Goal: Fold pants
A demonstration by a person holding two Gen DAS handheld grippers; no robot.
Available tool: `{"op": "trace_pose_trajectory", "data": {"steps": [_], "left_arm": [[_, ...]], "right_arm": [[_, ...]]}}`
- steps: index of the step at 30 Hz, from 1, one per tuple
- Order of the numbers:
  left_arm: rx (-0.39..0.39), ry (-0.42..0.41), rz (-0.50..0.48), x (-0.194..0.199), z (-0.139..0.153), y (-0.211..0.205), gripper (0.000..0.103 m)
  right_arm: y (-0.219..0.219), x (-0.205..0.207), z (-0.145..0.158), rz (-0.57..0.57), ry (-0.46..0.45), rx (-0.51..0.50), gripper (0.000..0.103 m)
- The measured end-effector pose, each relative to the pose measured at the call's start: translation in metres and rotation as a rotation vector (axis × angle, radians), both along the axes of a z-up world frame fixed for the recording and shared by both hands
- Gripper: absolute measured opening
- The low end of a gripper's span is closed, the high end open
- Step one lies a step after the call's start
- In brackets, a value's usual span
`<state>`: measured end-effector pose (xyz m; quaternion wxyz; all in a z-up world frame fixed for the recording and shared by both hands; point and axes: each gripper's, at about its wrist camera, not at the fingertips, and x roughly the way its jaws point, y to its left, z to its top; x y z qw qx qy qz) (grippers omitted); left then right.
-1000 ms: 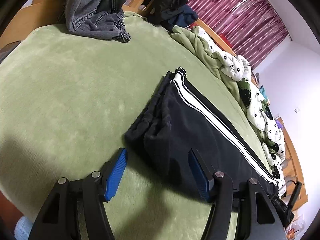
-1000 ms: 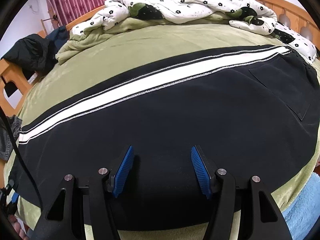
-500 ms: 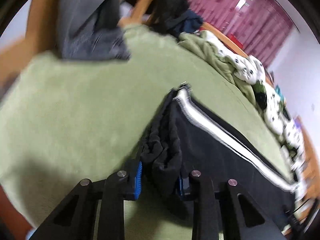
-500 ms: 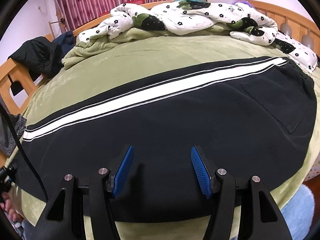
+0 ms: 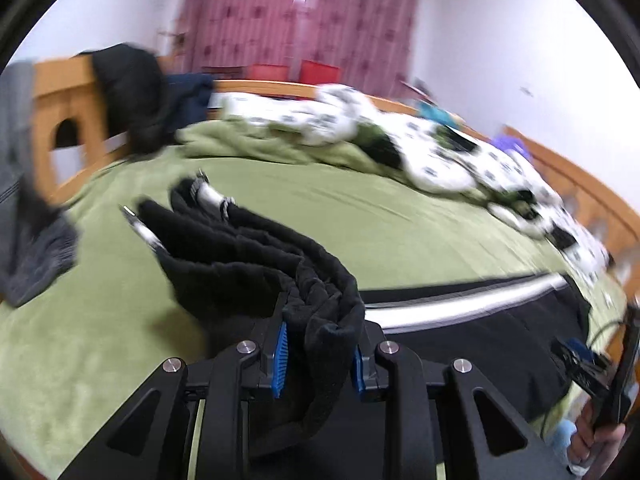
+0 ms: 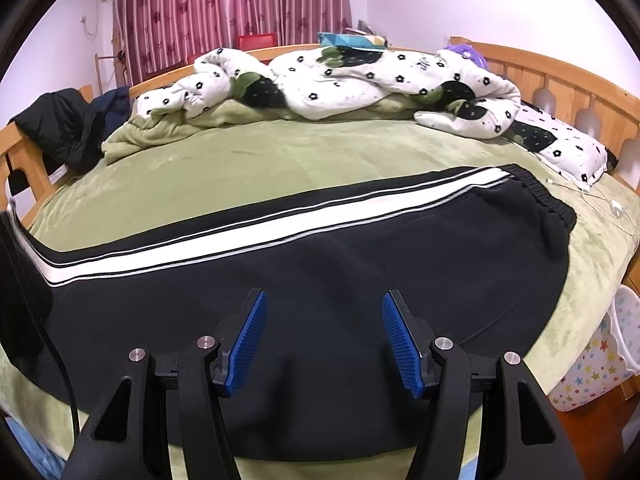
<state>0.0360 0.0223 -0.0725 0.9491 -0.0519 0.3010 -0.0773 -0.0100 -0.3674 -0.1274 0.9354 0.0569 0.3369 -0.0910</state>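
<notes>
Black pants [image 6: 320, 264] with a white side stripe [image 6: 280, 224] lie lengthwise on the green bed cover [image 6: 280, 160], with the waistband [image 6: 552, 204] at the right. My left gripper [image 5: 319, 344] is shut on the bunched leg cuffs [image 5: 248, 264] and holds them up off the bed; this view is blurred. That raised leg end shows at the left edge [image 6: 24, 264] of the right wrist view. My right gripper [image 6: 323, 308] hovers open over the seat of the pants with nothing between its blue pads [image 6: 248, 344]. It also shows from outside [image 5: 592, 368], held by a hand [image 5: 600, 440].
A white flowered quilt [image 6: 360, 76] is heaped along the far side of the bed. A wooden headboard [image 6: 560, 76] stands at the right. Grey jeans [image 5: 24, 240] and a dark jacket [image 5: 132, 92] hang at the foot rail. A star-patterned bin [image 6: 592, 360] stands beside the bed.
My left gripper closed on the leg cuffs, then lifted them and swung them toward the waistband, rolling as it went. My right gripper slid along the pants toward the waist and stayed open.
</notes>
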Motion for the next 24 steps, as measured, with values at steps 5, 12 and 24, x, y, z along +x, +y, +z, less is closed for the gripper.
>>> {"op": "trace_pose_trajectory", "data": {"steps": [5, 12, 24], "left_arm": [[-0.010, 0.081, -0.175, 0.000, -0.033, -0.098, 0.023], [-0.078, 0.267, -0.363, -0.004, -0.095, -0.188, 0.023], [-0.093, 0.206, -0.321, -0.046, -0.055, -0.101, 0.064]], "right_arm": [[-0.042, -0.016, -0.006, -0.063, -0.002, -0.023, 0.059], [-0.091, -0.039, -0.026, -0.112, 0.051, 0.113, 0.059], [-0.031, -0.014, -0.008, 0.078, -0.004, 0.237, 0.059]]}}
